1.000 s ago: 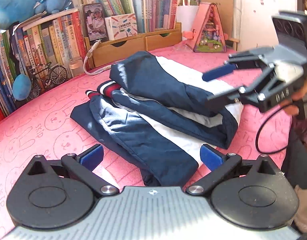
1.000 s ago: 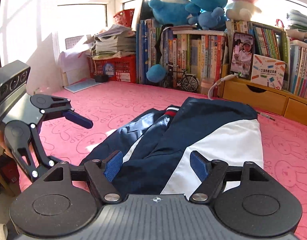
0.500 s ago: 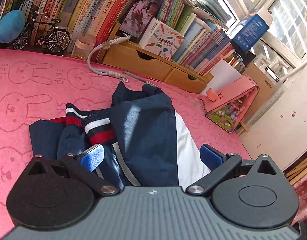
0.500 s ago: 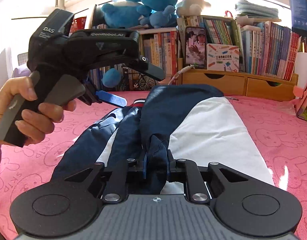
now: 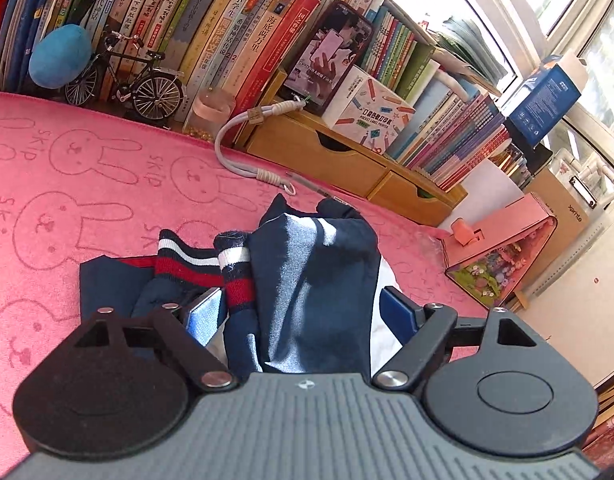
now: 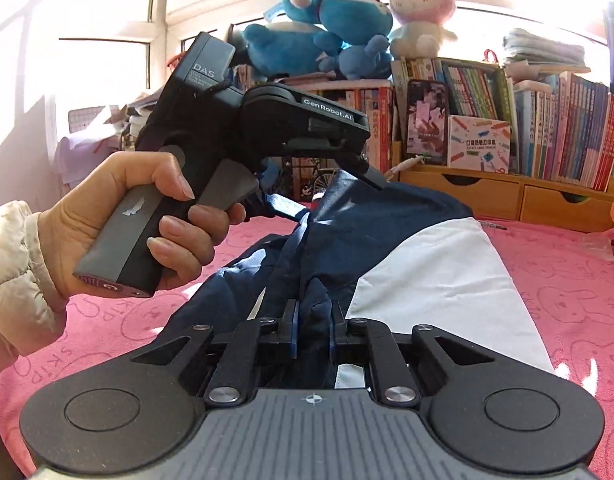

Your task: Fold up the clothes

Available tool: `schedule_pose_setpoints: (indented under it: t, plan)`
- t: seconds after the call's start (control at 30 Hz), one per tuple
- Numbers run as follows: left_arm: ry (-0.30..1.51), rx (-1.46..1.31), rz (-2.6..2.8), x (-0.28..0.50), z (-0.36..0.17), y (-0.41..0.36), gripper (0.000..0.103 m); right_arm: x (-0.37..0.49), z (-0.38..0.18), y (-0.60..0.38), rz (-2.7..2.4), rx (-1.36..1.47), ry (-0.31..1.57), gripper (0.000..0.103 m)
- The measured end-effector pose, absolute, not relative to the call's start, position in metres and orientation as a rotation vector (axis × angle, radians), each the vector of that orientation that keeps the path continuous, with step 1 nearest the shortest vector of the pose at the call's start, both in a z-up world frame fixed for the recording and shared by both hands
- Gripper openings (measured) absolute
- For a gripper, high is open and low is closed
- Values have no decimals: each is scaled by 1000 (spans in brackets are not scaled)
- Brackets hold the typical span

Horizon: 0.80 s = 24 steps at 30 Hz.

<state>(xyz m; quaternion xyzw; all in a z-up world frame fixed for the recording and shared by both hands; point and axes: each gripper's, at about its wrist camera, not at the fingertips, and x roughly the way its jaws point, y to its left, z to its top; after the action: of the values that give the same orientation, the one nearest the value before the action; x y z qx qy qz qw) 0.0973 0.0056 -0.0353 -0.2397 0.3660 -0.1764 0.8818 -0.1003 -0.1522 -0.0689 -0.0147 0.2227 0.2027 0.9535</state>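
A navy and white jacket [image 5: 315, 272] with red-white striped cuffs lies bunched on the pink bunny mat [image 5: 87, 184]. My left gripper [image 5: 301, 314] is open and straddles a thick raised fold of it. Cloth fills the gap between its blue pads [image 5: 203, 316]. In the right wrist view the jacket [image 6: 427, 272] stretches away from me. My right gripper [image 6: 313, 324] is shut on a navy fold at its near edge. The left gripper [image 6: 331, 192], held by a hand [image 6: 155, 232], sits over the jacket's far left part.
Wooden drawers [image 5: 331, 156] and rows of books [image 5: 211, 40] line the mat's far edge, with a model bicycle [image 5: 139, 80] and a grey cable [image 5: 243, 140]. A pink triangular box [image 5: 503, 252] stands at the right. Plush toys [image 6: 331, 40] top the shelf.
The left gripper came from the near edge onto the jacket's middle and its jaws narrowed slightly around the fold. The right gripper shut on the navy fold and lifted it a little.
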Motion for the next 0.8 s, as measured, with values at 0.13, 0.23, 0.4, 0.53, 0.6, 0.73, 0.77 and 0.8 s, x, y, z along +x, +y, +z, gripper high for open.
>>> schedule_pose_setpoints:
  t: [0.13,0.23,0.4,0.53,0.6,0.73,0.77,0.8]
  plan:
    - [858,-594,-392,108,-64,8,103,-98,-75,-145,434,-20,482,15]
    - [842,-559,-376,108,-66,-2,103,-100,-69,-139,473,-14,468,15]
    - [821,-416,-308,99,-55,-11,65,-96,-69,-128,499,-57,474,21]
    - [838,-455,-317,101,-55,2,50,-126,-58,-151,604,-108,416,73]
    - [841,-467,-323,102,-56,4,49,-141,-52,-163,657,-134,385,82]
    - [845,-481,-323,103,-56,5,49,-175,-54,-157,623,-532,288,90]
    - [844,-485,-322,102,-56,5,49,-177,-63,-152,603,-621,271,90]
    - [844,-487,-322,102,-56,6,49,-177,-72,-147,596,-679,264,89]
